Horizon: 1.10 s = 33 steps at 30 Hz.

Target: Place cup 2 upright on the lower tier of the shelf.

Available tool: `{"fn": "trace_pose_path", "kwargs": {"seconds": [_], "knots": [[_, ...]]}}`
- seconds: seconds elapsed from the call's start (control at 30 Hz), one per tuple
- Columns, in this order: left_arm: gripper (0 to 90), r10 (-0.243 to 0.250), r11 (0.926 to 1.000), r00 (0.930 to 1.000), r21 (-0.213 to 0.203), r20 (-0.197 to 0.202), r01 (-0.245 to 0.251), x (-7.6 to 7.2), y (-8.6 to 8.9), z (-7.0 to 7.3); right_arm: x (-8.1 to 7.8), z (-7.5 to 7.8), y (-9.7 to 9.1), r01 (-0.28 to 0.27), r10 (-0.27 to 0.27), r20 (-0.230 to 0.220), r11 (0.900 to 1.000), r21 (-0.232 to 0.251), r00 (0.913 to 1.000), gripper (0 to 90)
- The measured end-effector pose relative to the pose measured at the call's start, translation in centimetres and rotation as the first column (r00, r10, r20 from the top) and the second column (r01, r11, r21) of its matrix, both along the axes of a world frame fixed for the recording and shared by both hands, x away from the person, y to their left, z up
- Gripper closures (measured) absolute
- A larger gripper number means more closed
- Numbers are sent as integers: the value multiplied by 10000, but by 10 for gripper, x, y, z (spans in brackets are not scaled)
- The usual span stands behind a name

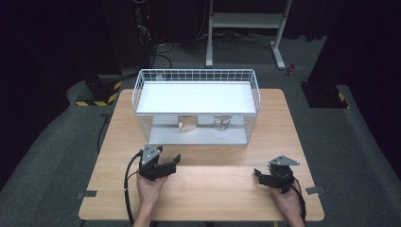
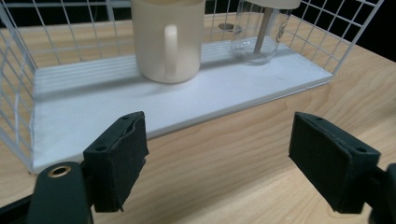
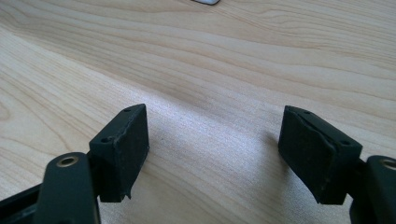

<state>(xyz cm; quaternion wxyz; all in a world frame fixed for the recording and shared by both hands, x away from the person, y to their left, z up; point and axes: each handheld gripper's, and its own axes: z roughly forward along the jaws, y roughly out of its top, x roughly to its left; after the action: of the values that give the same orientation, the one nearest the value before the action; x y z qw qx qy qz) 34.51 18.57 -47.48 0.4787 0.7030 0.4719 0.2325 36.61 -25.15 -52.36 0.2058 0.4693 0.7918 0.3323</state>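
Mug [image 2: 168, 39] sits on rack [image 1: 196, 97] lower shelf, handle facing left claw [image 1: 165, 163] — straight ahead, nearer it than right claw [image 1: 265, 176]. Both claws released, empty, over desk [image 1: 213, 189].

The high view looks forward and down over the whole worktop [image 1: 203, 189]. The left gripper view faces the wire rack [image 2: 93, 100] closely, shared with the high view; the right gripper view looks low across bare worktop.

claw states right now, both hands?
Left claw: open, holding nothing, facing the cream mug.
Right claw: open, holding nothing, over the table.
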Motion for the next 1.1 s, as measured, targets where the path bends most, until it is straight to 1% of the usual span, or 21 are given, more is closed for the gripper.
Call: {"fn": "trace_pose_path", "kwargs": {"seconds": [0.07,0.2,0.3,0.6,0.7,0.83,0.9,0.93,1.03,1.1], "knots": [[219,-35,10000,10000,-14,16,35,-2,1,-1,0,0,0,3,-3,-1,10000,1,10000,246],[219,1,10000,10000,76,-14,-1,-5,5,-3,0,0,0,2,-2,0,10000,1,10000,245],[217,87,9996,10000,285,-28,-86,-7,8,-6,0,0,0,2,-2,1,10000,0,10000,246],[218,360,9983,9989,475,-313,-345,-14,15,-19,0,0,0,2,-2,0,10000,1,10000,246],[217,508,9967,9977,657,-446,-478,-15,18,-23,0,0,0,2,-2,0,10000,0,10000,246],[218,735,9924,9952,1039,-646,-666,-15,18,-30,0,0,0,1,-1,-1,10000,0,10000,246],[229,846,9891,9931,1278,-814,-738,-14,18,-35,0,0,0,0,0,0,10000,-2,10000,246],[230,907,9874,9924,1371,-832,-788,-14,18,-36,0,0,0,1,-1,0,10000,-3,10000,246],[226,1117,9801,9893,1749,-934,-941,-13,18,-41,0,0,0,2,-2,1,10000,-2,10000,246],[226,1203,9782,9878,1814,-987,-1010,-13,19,-44,0,0,0,3,-3,-1,10000,0,10000,246]]}}
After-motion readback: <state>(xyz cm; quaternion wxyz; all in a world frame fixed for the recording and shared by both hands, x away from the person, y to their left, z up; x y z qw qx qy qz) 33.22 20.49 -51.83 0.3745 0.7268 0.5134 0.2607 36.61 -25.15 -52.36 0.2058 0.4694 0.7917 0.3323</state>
